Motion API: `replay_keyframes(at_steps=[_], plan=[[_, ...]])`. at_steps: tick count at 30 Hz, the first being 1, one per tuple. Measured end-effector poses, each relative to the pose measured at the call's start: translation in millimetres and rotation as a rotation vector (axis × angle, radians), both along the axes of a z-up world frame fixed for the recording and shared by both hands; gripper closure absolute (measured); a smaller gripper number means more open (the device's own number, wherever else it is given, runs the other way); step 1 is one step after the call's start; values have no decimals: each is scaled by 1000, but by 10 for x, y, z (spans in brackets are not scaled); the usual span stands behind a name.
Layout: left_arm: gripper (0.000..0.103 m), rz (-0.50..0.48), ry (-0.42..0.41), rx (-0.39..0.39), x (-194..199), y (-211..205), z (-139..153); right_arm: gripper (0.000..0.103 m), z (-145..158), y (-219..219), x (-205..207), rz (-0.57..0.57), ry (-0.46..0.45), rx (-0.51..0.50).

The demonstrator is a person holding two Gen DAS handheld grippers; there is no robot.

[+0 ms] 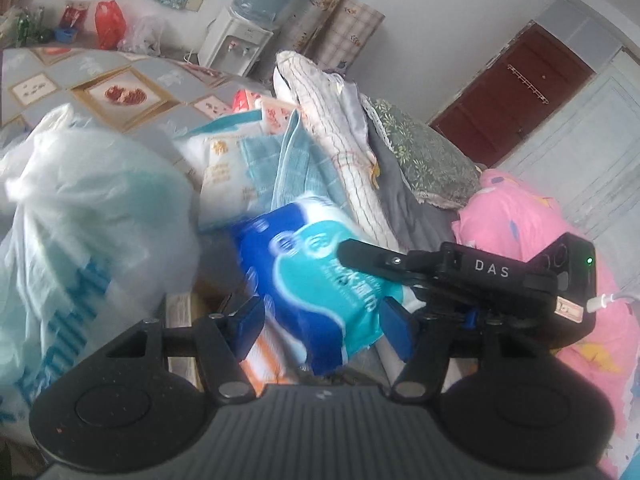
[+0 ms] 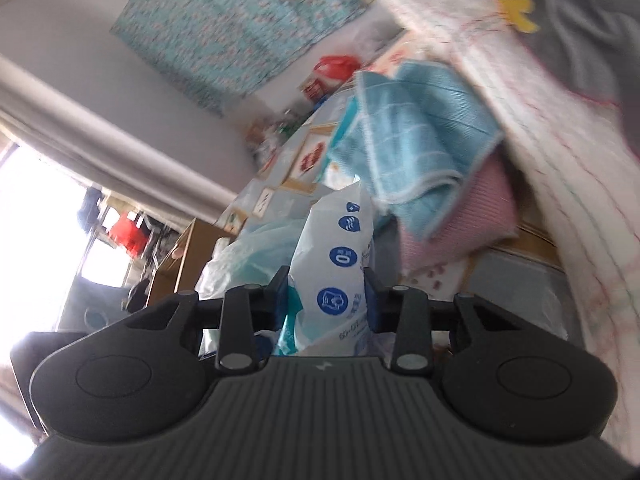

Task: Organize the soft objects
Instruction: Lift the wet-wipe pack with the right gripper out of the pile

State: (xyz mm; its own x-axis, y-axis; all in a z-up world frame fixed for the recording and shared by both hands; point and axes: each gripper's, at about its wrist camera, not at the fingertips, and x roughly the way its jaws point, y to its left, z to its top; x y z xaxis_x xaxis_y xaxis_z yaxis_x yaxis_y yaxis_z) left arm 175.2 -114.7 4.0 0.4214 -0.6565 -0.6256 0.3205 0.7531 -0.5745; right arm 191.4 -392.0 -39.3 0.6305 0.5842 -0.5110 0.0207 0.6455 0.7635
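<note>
- Left wrist view: my left gripper (image 1: pixel 322 322) straddles the blue tissue pack (image 1: pixel 316 280), but I cannot tell if my pads (image 1: pixel 394 330) press it. My right gripper (image 1: pixel 440 276) comes in from three o'clock. The white plastic bag (image 1: pixel 80 208) bulges at nine o'clock; a swing could knock it.
- Right wrist view: my right gripper (image 2: pixel 326 300) is clenched on the pack's (image 2: pixel 340 264) thin end. The soft film may slip or tear. The folded blue towel (image 2: pixel 416 136) at one o'clock could topple.

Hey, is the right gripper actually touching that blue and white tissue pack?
Touching. The right wrist view shows the right gripper with both pads pressed against the sides of the tissue pack, which stands squeezed between them.
</note>
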Motion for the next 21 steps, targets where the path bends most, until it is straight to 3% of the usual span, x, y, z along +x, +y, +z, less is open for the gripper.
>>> replay_keyframes(at_steps=[7, 14, 16, 18, 21], plan=[[39, -92, -31, -10, -135, -69, -16, 67, -221, -76, -290, -5, 20, 58], [39, -143, -95, 86, -147, -306, -15, 59, -317, -223, -251, 5, 29, 60], [39, -149, -104, 108, -144, -355, -27, 54, -352, -240, -242, 15, 31, 64], [39, -151, -106, 128, -129, -392, -39, 41, -415, -271, -225, 16, 44, 67], [39, -162, -93, 144, -90, -439, -83, 37, -447, -309, -235, 9, 37, 48]])
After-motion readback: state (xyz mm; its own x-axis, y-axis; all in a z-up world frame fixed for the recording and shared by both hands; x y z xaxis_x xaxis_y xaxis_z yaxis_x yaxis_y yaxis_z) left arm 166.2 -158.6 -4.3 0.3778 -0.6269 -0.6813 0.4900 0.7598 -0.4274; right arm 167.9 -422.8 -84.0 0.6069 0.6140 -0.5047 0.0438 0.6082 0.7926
